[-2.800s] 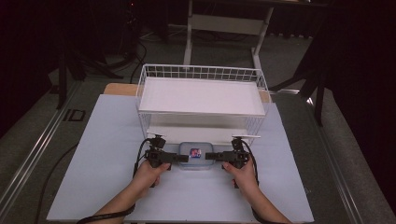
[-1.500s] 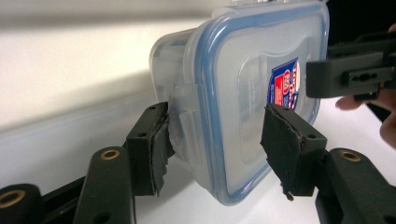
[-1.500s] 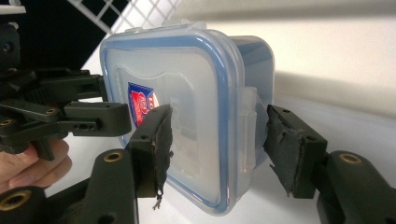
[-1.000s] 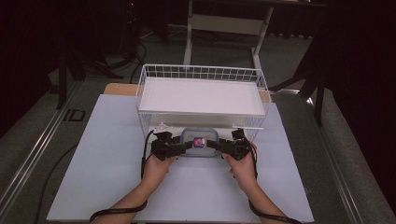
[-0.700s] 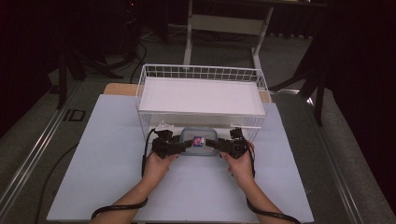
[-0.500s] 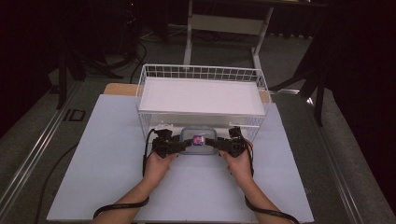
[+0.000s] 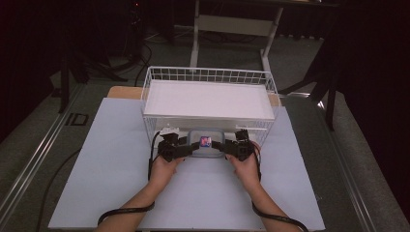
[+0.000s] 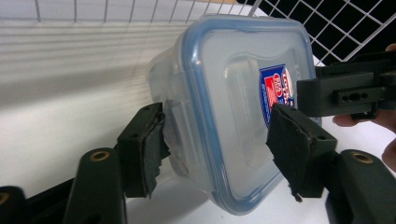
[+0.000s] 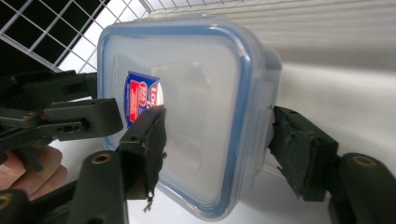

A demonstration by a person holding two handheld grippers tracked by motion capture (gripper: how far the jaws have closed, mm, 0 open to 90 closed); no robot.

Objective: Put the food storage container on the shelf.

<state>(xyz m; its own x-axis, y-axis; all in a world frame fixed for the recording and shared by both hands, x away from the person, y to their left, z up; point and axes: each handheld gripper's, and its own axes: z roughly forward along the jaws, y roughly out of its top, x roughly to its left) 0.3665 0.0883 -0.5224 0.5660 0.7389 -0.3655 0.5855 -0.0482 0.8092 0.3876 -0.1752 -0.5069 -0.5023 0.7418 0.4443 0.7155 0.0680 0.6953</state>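
Observation:
A clear plastic food container [image 7: 205,143] with a blue-rimmed lid and a red and blue label sits at the front edge of the white wire rack [image 7: 208,77], partly under its upper shelf. My left gripper [image 7: 186,150] is shut on the container's left end and my right gripper [image 7: 225,148] on its right end. In the left gripper view the container [image 8: 229,84] is pinched between the pads of the left gripper [image 8: 217,135], one on the lid and one on the side wall. The right gripper view shows the container [image 9: 191,93] held the same way by the right gripper [image 9: 217,140].
The rack's upper shelf [image 7: 208,99] carries a white board and overhangs the container. A pale mat [image 7: 106,169] covers the table around the hands. Wire mesh [image 8: 336,23] stands close behind the container. Cables trail back from both grippers toward the person.
Both grippers have carried the container away from the person, from the open mat to the rack's front edge. It now sits partly beneath the shelf.

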